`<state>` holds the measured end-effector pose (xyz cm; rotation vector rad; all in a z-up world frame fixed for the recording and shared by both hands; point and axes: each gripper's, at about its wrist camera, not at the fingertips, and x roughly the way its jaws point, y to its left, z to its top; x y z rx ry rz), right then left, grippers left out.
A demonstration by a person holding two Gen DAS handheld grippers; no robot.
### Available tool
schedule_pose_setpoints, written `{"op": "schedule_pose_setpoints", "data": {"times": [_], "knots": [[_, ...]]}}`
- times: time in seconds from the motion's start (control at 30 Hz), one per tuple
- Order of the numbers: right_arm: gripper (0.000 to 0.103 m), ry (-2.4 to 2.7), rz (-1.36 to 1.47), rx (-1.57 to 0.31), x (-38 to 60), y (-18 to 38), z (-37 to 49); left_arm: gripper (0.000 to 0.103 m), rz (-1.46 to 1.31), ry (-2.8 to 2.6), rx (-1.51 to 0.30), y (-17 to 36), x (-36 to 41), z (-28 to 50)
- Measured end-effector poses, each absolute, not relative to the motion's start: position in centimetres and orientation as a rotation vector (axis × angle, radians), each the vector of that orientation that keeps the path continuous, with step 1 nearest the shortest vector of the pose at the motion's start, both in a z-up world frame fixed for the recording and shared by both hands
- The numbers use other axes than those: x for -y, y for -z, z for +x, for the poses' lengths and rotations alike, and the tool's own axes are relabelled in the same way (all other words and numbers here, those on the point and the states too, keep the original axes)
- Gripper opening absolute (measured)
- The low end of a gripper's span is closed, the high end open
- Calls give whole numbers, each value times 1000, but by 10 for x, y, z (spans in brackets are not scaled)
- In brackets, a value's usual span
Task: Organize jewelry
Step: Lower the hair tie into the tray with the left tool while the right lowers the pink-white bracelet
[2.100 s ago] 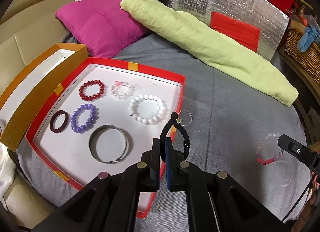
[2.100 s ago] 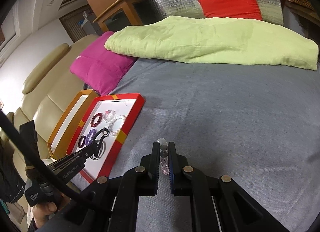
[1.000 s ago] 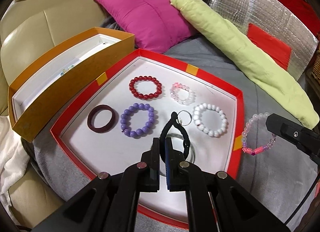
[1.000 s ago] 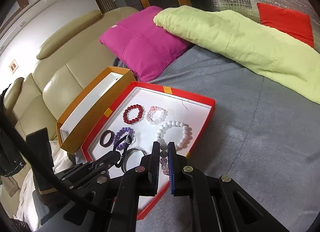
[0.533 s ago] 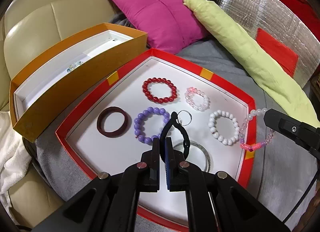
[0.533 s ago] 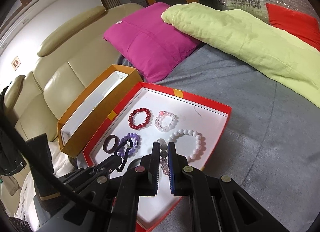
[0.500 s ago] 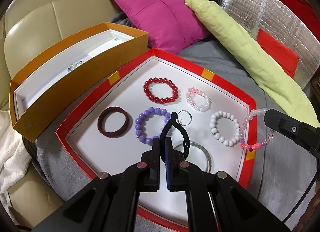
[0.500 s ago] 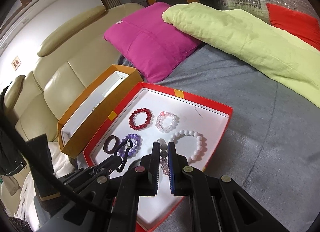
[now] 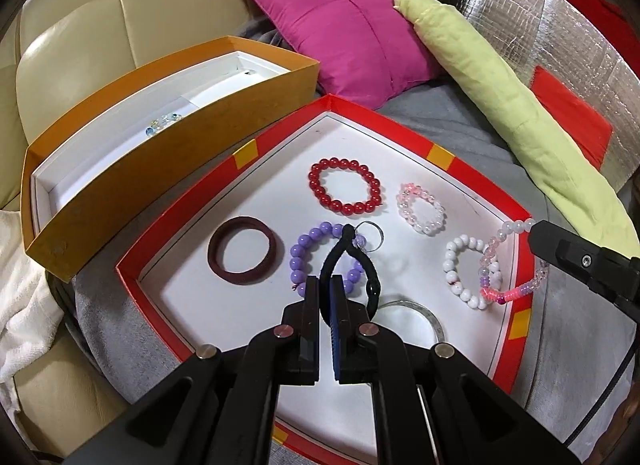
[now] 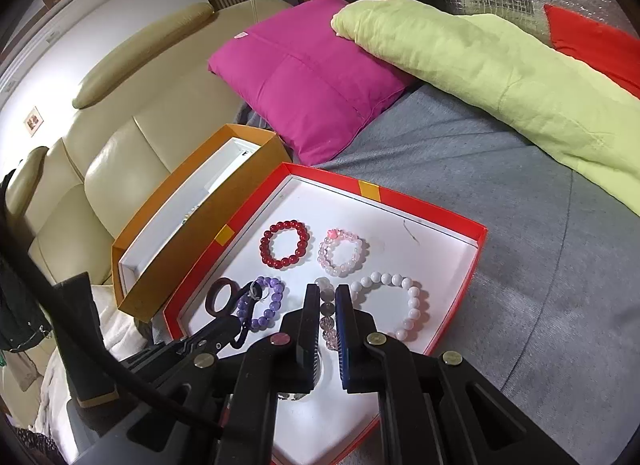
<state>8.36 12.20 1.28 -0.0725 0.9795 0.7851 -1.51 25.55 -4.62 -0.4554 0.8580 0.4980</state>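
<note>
My left gripper (image 9: 326,285) is shut on a black cord bracelet (image 9: 354,261) carrying a small clear ring (image 9: 370,235). It hangs above the purple bead bracelet (image 9: 308,253) in the red tray (image 9: 172,221). My right gripper (image 10: 328,297) is shut on a clear and pink bead bracelet (image 10: 327,321), which dangles over the tray's right part (image 9: 516,261) near the white bead bracelet (image 9: 466,271). In the tray also lie a red bead bracelet (image 9: 345,185), a pale pink one (image 9: 421,209), a maroon band (image 9: 242,251) and a metal bangle (image 9: 420,313).
An orange box (image 9: 120,169) with a white lining and a few small beads (image 9: 164,123) leans against the tray's left side. A magenta cushion (image 9: 344,25), a green blanket (image 9: 512,105) and a beige sofa (image 9: 80,45) ring the grey surface (image 10: 540,265).
Both grippers have drifted left over the tray with their bracelets. The right one's bracelet has crossed from outside the tray's right rim to above the white bead bracelet.
</note>
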Motion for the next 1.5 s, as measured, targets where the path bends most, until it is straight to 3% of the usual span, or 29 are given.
{"op": "schedule_pose_setpoints", "data": {"times": [1.5], "knots": [[9,-821,-102,-1017,-157,4,94,5,-483,-534,-889,58,-278,-6]]}}
